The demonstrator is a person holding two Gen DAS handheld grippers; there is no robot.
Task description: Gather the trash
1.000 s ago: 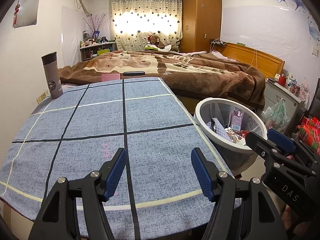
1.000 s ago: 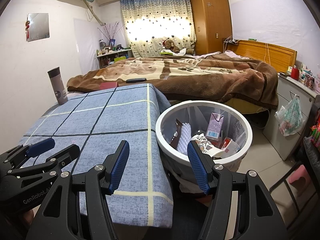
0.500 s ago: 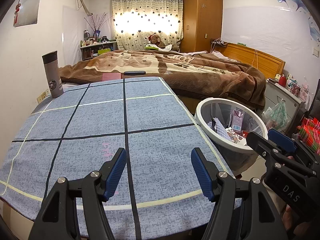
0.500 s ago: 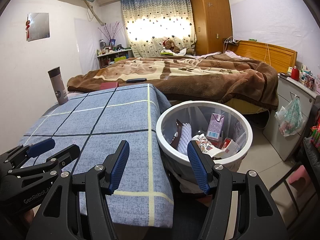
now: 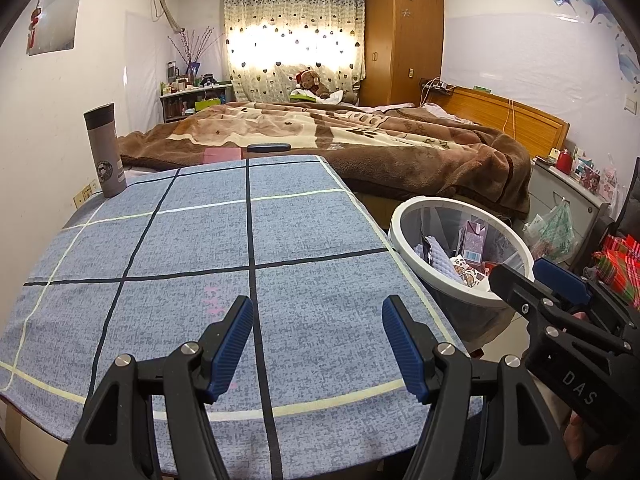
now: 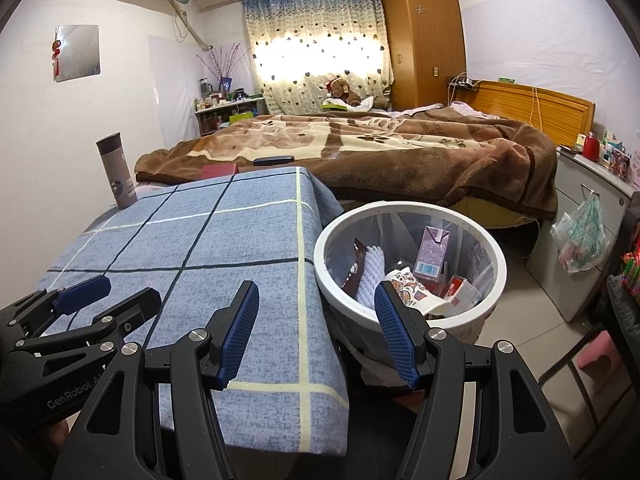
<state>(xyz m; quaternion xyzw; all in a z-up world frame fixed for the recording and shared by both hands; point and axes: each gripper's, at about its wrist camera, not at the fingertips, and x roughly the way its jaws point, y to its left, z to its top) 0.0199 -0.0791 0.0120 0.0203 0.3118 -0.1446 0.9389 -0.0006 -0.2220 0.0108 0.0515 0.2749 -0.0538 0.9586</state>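
Note:
A white round trash bin point(image 6: 496, 252) stands on the floor right of the table; it also shows in the left wrist view point(image 5: 400, 216). It holds a purple carton point(image 6: 432, 254), a white foam piece point(image 6: 370, 276), a printed paper cup point(image 6: 408, 286) and wrappers. My left gripper point(image 5: 318, 340) is open and empty over the near part of the blue checked tablecloth point(image 5: 192, 240). My right gripper point(image 6: 316, 328) is open and empty, held low between the table's right edge and the bin. No trash shows on the table.
A grey thermos point(image 5: 105, 151) stands at the table's far left corner. A bed with a brown blanket point(image 5: 360, 140) lies behind the table. A grey cabinet point(image 6: 588, 216) with a hanging plastic bag point(image 6: 582, 240) stands at the right. A pink stool point(image 6: 600, 356) is near right.
Almost nothing. Both grippers stay open and nearly still; the views have drifted very slightly.

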